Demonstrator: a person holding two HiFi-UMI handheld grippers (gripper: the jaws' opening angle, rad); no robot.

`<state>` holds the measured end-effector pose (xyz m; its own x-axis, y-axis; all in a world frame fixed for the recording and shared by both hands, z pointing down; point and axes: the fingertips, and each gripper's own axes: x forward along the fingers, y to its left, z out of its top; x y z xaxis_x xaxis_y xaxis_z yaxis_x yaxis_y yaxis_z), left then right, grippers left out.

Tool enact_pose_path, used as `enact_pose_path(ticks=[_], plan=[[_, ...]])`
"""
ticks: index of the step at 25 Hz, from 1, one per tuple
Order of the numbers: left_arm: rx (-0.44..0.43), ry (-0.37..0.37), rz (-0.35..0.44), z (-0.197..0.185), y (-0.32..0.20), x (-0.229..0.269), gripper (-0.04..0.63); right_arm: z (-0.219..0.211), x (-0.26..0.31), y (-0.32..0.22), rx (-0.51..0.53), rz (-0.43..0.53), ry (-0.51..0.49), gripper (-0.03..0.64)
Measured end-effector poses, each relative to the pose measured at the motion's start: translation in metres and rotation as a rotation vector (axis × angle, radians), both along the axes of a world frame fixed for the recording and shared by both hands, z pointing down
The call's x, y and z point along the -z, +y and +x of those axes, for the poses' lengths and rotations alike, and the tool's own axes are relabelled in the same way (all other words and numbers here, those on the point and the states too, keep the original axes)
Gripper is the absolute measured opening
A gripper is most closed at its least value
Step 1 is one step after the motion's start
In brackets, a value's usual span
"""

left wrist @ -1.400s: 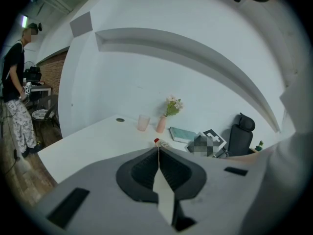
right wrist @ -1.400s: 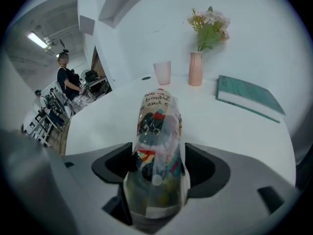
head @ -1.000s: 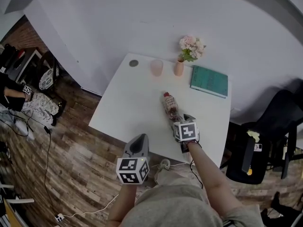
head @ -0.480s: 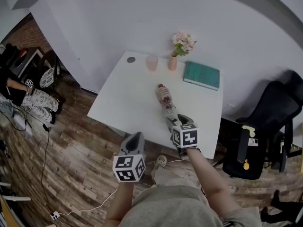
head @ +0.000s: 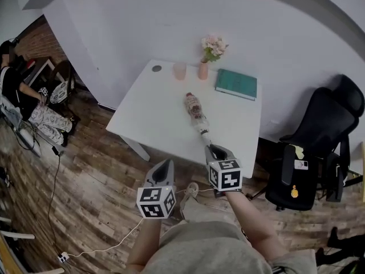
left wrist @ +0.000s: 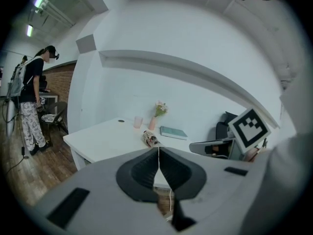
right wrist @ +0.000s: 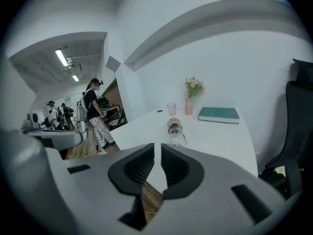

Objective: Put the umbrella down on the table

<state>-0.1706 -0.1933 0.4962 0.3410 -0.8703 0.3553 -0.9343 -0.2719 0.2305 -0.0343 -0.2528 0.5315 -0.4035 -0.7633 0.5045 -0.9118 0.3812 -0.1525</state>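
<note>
The folded, patterned umbrella [head: 195, 112] lies flat on the white table [head: 154, 113], its pale handle end pointing at the near edge. It also shows in the left gripper view as the umbrella [left wrist: 149, 138] and in the right gripper view as the umbrella [right wrist: 174, 129]. My right gripper [head: 215, 149] hangs just off the table's near edge, short of the handle and apart from it. Its jaws have just been closing and now stand a narrow gap apart with nothing between them [right wrist: 157, 148]. My left gripper [head: 165, 163] hovers over the floor before the table, jaws shut and empty [left wrist: 158, 151].
At the table's far side stand a teal book [head: 236, 84], a pink vase with flowers [head: 203, 70], a pink cup [head: 179, 71] and a small dark disc [head: 156, 68]. A black office chair [head: 316, 147] is to the right. A person [head: 11, 84] stands far left.
Both grippers have drawn back from the table toward me. The right gripper has left the umbrella's handle end and its jaws have narrowed. The umbrella stays lying on the table.
</note>
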Motion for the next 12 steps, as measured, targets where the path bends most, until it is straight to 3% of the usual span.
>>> enact_pose_path(ticks=[3,12], plan=[[-0.005,0.003,0.006,0.003,0.016,0.003,0.008,0.006,0.007,0.023,-0.014,0.023,0.007,0.005],[-0.008,0.001,0.032,0.007,0.053,0.011,0.008,0.012,0.026,0.077,0.005,0.096,0.017,0.003]])
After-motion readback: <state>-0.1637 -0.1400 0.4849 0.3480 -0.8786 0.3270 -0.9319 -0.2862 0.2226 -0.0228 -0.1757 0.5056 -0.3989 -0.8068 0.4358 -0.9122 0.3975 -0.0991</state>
